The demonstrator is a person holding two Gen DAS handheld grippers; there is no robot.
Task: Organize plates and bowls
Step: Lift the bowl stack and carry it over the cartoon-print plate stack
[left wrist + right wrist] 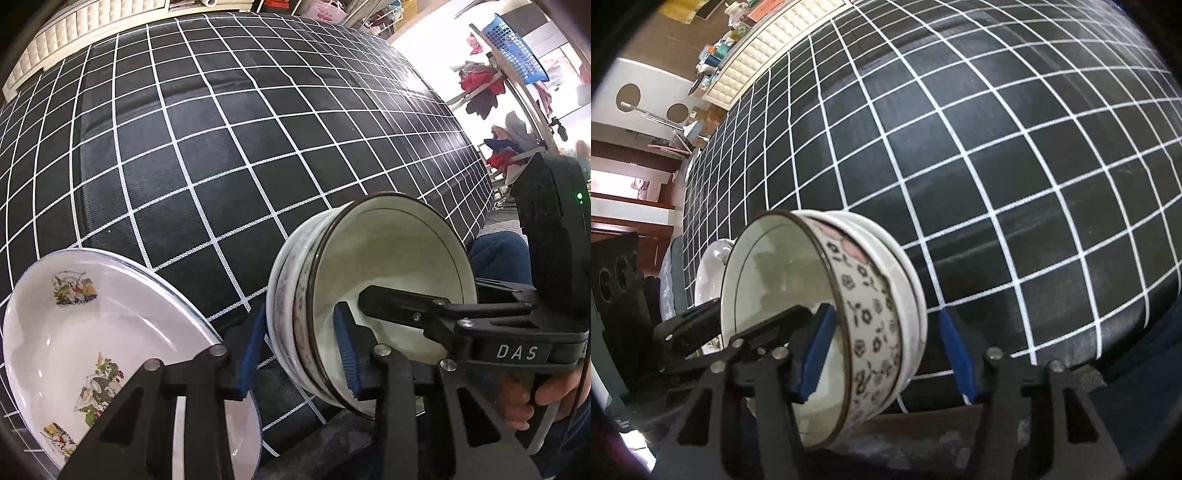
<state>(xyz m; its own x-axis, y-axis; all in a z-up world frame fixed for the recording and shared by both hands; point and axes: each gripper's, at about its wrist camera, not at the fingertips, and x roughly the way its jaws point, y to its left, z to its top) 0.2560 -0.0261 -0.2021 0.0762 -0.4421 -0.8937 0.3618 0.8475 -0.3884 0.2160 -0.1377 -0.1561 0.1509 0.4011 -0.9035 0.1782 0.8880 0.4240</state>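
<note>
The left gripper [299,350] has its blue-padded fingers [347,354] pressed together on the wall of a nested stack of white ceramic bowls with dark rims and a black-and-pink flower pattern [406,258]. One pad is inside the innermost bowl and the other is against the outside of the stack. The stack is tipped onto its side, with its mouth turned toward the right gripper.

The right gripper [888,354] straddles the same wall from the other side. Its inner pad [820,354] is inside the bowl, while the outer pad stands clear of the stack with a gap showing, so its jaws are apart. A person's hand [546,395] grips that tool's handle.

Just left of the left gripper's fingers, a round white plate with printed flower motifs [92,332] is partly hidden behind the left finger. In the right wrist view it shows just past the bowls.

Beyond both tools spreads a table covered in black cloth with a white grid [221,147]. At its far edge is a cream tufted panel [764,66].
</note>
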